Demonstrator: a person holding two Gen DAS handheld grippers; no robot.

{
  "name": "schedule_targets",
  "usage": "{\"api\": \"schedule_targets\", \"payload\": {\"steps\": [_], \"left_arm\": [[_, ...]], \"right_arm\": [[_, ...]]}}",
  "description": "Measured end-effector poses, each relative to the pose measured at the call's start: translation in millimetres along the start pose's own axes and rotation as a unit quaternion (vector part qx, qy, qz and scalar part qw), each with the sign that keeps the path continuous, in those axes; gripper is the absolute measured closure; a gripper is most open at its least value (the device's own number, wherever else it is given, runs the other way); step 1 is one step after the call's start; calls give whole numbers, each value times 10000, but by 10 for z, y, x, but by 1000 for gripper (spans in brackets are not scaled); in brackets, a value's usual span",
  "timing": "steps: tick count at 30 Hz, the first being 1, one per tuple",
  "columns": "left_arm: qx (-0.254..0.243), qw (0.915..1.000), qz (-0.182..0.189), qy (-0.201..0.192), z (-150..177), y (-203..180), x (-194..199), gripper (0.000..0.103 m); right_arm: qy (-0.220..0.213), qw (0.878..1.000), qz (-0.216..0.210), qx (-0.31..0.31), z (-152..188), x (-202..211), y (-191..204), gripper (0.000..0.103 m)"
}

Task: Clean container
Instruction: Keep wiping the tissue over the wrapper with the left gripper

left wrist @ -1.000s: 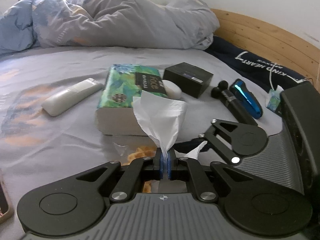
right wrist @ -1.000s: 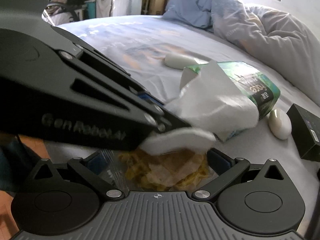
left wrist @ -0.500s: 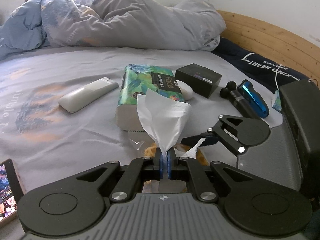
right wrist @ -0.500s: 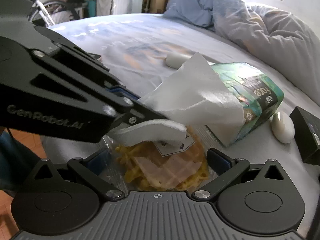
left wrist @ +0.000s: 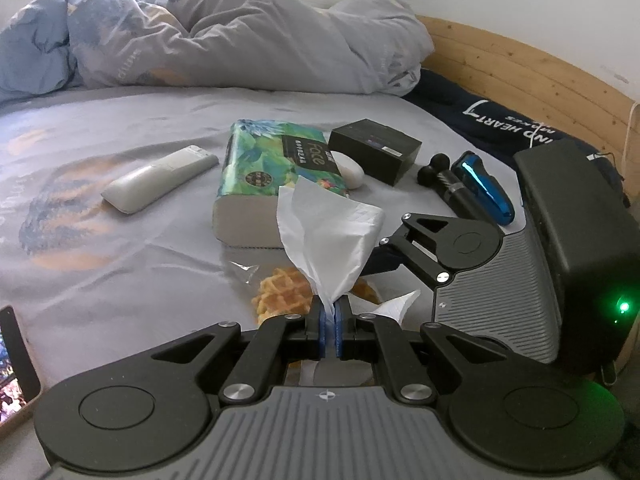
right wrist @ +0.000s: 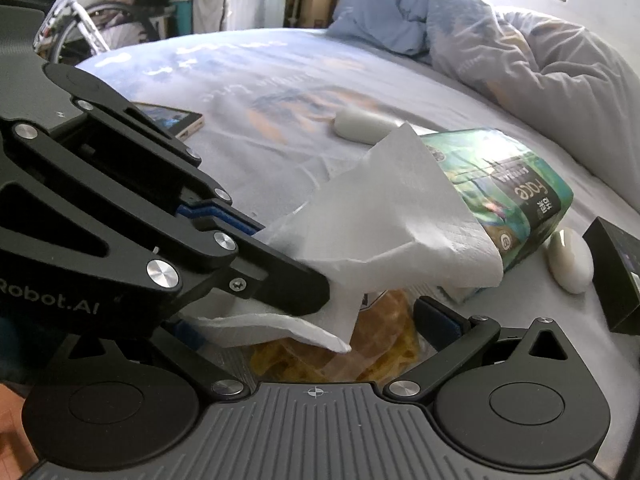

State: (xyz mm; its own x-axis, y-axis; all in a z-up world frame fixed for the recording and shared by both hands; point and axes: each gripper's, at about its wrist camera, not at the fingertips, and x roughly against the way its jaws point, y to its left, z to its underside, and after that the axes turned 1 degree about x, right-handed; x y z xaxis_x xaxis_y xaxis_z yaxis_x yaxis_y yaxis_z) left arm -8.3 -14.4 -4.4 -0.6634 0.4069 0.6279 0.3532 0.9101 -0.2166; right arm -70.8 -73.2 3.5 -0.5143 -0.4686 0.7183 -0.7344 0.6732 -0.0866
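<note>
Waffle pack (right wrist: 352, 344), a clear plastic wrapper or container of yellow waffles, sits on the bed sheet (left wrist: 120, 264) between the fingers of the right gripper (right wrist: 320, 328); jaws stand wide on either side, and whether the pads press the plastic I cannot tell. Same pack shows in the left view just past the closed tips. Left gripper (left wrist: 328, 320) fully closed, pinching a white tissue (left wrist: 328, 236) by its lower end; loose end fans upward, one corner droops over the pack (right wrist: 316, 332). Judged step: bring tissue down and wipe the plastic. To do well: keep right side steady, drag tissue flat across the top, light pressure so thin film does not buckle. Around: green tissue packet (left wrist: 276, 176) just behind, white remote (left wrist: 160, 180), black box (left wrist: 376, 148), phone (right wrist: 168, 120)
</note>
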Motion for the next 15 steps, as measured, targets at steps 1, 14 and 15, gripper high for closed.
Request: {"api": "schedule_targets", "payload": {"steps": [1, 14, 15], "left_arm": [[-2, 10000, 8, 3, -1, -5, -3, 95], [-43, 9999, 104, 35, -43, -115, -109, 95], [-41, 9999, 98, 35, -50, -120, -117, 95]], "right_arm": [[-2, 10000, 0, -1, 0, 0, 1, 0], [-34, 10000, 3, -8, -2, 3, 11, 0], [-39, 10000, 3, -8, 5, -9, 0, 0]]}}
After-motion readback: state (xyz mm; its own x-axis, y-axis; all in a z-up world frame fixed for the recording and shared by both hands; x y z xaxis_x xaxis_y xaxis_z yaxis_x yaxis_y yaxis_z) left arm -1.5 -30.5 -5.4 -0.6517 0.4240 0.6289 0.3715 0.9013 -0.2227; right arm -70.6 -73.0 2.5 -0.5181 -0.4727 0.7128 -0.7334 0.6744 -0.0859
